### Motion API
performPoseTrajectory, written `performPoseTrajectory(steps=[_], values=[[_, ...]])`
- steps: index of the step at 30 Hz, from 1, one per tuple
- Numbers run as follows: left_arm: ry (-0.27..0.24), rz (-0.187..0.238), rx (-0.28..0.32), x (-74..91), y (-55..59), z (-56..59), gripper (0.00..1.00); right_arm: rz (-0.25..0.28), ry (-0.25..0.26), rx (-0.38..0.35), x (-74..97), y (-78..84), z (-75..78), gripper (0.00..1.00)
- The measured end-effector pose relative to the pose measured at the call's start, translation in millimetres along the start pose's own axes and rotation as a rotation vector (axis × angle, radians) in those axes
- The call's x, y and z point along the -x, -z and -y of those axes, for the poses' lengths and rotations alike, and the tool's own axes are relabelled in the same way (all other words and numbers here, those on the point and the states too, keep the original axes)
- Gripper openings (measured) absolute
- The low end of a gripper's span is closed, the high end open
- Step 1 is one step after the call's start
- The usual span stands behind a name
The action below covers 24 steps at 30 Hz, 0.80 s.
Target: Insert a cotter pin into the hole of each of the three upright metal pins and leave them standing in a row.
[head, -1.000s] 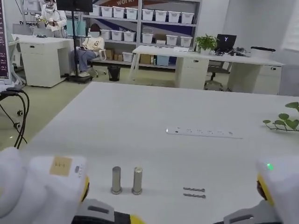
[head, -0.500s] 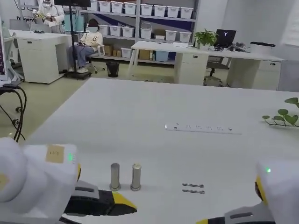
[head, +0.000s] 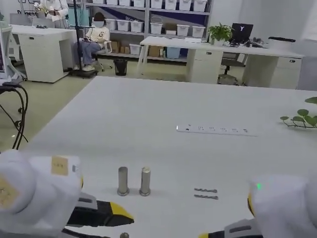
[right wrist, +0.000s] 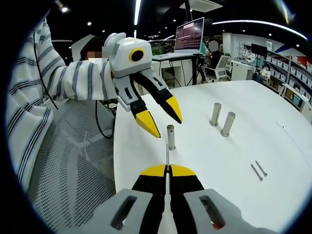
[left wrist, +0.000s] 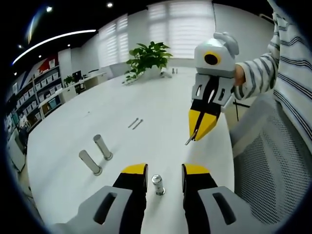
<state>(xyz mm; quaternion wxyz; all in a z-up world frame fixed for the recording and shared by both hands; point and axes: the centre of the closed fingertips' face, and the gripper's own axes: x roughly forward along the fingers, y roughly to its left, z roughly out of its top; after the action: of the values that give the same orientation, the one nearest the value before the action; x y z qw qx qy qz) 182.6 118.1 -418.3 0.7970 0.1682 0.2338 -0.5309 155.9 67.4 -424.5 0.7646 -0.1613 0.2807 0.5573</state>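
Left claw (left wrist: 164, 170) with jaws apart, right claw (right wrist: 166, 169) tight on a cotter pin (right wrist: 167, 155), facing each other.

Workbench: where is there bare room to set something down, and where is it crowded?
Bare: beyond the power strip, and the band between it and the two standing pins and loose cotter pins. Crowded: the near edge, where the open left gripper flanks the third pin and the right gripper holds a cotter pin.

An office-like lab is indicated by white storage bins (head: 130, 26) shelved along the far wall, white desks (head: 188, 44) and a laptop (head: 241, 32).
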Motion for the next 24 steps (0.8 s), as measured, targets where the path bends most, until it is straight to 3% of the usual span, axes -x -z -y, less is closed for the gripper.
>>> performPoseTrajectory(steps=[18,24], values=[[0.011,-0.050,-0.013,-2.6,18.5,-8.0,0.15,-0.059,-0.046,0.049,-31.3,-10.4,4.6,0.00],[0.010,-0.036,-0.002,-1.8,19.4,-9.8,0.06,-0.080,-0.055,0.063,-37.5,-10.9,5.7,0.00]])
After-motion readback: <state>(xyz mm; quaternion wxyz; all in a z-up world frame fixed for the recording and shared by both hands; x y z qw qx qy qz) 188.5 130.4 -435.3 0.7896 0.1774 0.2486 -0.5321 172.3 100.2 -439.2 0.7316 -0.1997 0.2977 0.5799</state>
